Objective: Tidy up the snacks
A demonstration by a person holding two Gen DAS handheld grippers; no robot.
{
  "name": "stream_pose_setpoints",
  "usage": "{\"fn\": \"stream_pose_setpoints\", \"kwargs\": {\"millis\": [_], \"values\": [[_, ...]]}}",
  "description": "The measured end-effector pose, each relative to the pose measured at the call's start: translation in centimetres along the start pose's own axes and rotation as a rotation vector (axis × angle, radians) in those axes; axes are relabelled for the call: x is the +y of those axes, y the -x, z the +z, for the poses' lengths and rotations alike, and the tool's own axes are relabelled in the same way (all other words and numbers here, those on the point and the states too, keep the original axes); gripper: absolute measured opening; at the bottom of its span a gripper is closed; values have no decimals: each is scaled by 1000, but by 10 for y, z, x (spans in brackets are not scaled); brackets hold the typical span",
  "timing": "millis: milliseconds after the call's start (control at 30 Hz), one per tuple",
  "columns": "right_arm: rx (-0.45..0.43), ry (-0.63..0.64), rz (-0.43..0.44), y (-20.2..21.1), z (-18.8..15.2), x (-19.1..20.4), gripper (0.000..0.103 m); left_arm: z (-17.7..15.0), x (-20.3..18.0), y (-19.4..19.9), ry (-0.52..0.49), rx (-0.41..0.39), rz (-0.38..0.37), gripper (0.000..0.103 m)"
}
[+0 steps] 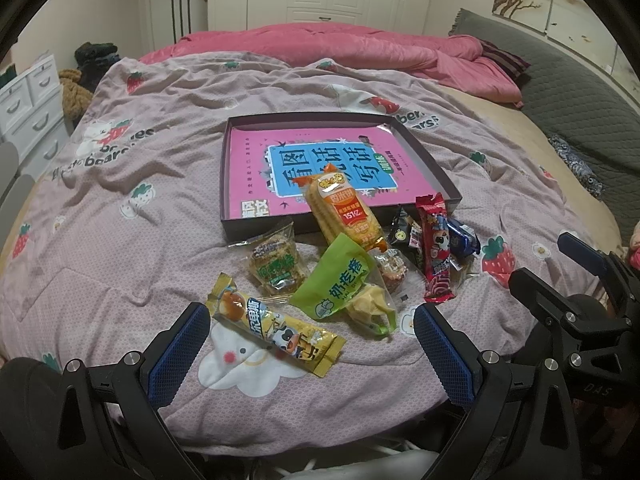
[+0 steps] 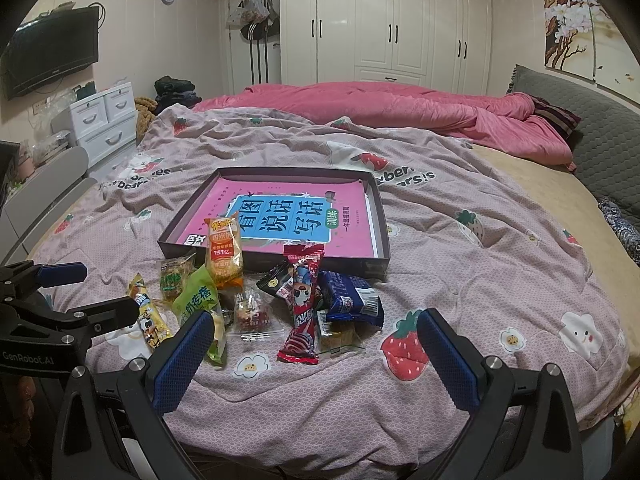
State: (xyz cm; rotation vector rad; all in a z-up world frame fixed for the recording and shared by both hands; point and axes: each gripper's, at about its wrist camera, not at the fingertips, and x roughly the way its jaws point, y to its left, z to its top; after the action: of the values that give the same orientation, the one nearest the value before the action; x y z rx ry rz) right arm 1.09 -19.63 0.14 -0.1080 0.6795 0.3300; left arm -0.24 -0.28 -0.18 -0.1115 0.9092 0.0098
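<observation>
Both hand-held grippers, left (image 1: 312, 344) and right (image 2: 316, 346), gape empty over bare quilt (image 2: 460, 248). Ahead: about nine snack packets (image 2: 300, 312) against one box (image 2: 374, 216); one book (image 2: 280, 216) inside.

We see a dim, warm indoor light, soft and even — shadows stay faint. Glare glints off the wardrobe doors (image 2: 400, 24) and the snack wrappers (image 1: 340, 216). Fisheye bending curves the edges; black vignette fills the corners.
</observation>
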Motion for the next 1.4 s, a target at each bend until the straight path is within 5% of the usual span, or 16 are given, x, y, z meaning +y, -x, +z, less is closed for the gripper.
{"fn": "stream_pose_setpoints", "kwargs": {"millis": [967, 1400], "values": [[34, -5, 32, -16, -1, 1, 102, -1, 15, -17, 54, 59, -7, 101], [118, 6, 75, -56, 2, 1, 102, -9, 57, -50, 237, 196, 0, 101]]}}
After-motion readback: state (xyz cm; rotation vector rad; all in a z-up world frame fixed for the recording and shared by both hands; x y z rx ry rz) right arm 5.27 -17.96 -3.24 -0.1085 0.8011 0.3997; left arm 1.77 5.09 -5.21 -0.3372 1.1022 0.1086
